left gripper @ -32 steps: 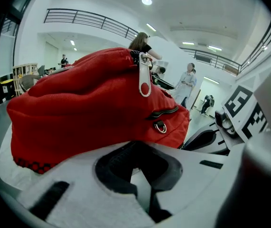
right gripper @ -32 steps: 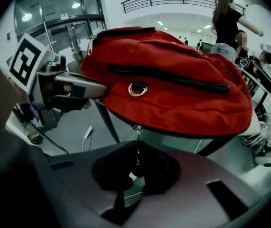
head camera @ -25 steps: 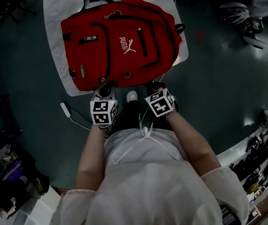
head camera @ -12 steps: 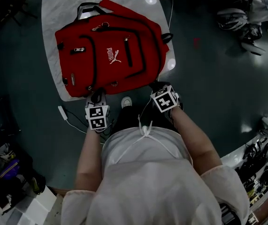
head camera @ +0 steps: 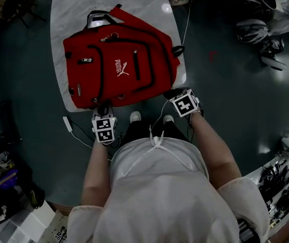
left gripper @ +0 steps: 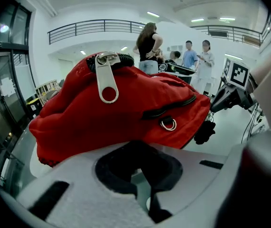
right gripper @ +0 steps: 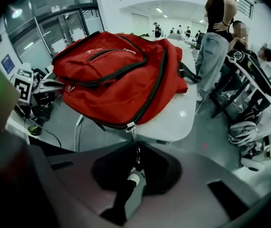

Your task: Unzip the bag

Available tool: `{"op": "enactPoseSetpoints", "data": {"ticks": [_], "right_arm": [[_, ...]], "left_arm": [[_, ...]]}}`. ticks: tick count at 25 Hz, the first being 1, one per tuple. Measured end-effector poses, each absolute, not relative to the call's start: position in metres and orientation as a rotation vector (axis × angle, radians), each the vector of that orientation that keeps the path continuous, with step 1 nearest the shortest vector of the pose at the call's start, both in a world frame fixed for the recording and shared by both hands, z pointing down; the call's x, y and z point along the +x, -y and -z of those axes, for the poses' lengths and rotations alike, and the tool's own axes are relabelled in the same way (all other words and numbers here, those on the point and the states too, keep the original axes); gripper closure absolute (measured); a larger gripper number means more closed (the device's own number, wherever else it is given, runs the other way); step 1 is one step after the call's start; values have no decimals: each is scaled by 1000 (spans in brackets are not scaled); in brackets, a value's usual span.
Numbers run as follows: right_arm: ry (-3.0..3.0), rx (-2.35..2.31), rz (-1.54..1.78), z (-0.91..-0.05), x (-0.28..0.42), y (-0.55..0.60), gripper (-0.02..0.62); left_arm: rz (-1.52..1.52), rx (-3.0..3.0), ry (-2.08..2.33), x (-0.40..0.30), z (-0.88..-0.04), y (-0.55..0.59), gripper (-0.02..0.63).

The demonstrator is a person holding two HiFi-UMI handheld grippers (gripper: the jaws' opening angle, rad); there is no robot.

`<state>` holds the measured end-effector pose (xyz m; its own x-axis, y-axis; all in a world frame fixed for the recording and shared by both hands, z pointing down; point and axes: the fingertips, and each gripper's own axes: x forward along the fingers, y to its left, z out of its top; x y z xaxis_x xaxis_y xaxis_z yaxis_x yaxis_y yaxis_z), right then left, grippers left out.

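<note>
A red backpack [head camera: 119, 67] with black zips lies flat on a white marble table [head camera: 73, 9]. My left gripper [head camera: 102, 109] sits at its near bottom edge, shut on the fabric there. In the left gripper view the backpack [left gripper: 126, 113] rises right above that gripper [left gripper: 142, 179], with a big metal zip tab [left gripper: 107, 80] on top. My right gripper [head camera: 170, 92] is at the bag's near right corner. In the right gripper view the zip slider [right gripper: 130, 126] sits on the bag's lower edge. Its thin pull [right gripper: 136, 151] runs down into the right gripper [right gripper: 135, 175], which is shut on it.
The table's rounded edge [right gripper: 173, 118] ends just past the bag. A white cable with a plug [head camera: 71, 123] lies on the dark floor by my shoes [head camera: 134, 116]. Bags and gear [head camera: 258, 32] sit on the floor far right. People [right gripper: 216, 32] stand beyond the table.
The right gripper has shifted right along the bag's near edge toward its corner. The left gripper has kept its place on the bottom edge.
</note>
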<state>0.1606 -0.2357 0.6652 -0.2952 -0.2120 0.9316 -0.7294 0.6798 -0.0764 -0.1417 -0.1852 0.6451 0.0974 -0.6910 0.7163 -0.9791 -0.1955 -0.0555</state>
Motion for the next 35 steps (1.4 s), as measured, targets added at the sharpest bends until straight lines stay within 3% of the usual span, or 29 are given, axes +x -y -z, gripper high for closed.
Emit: {"op": "enactPoseSetpoints", "data": {"ticks": [12,17,35], "right_arm": [[1837,862,-640,-659,152,242,557],[1894,915,-633,-628,149,233,503],[2479,1172,-293,-385,88,300,560]], "left_arm": [[-797,1852,1645,-144,-651,187,586],[-698,1841,1623,-131,-631,176,586],[-124,2478,1701,-20,-354,272,586]]}}
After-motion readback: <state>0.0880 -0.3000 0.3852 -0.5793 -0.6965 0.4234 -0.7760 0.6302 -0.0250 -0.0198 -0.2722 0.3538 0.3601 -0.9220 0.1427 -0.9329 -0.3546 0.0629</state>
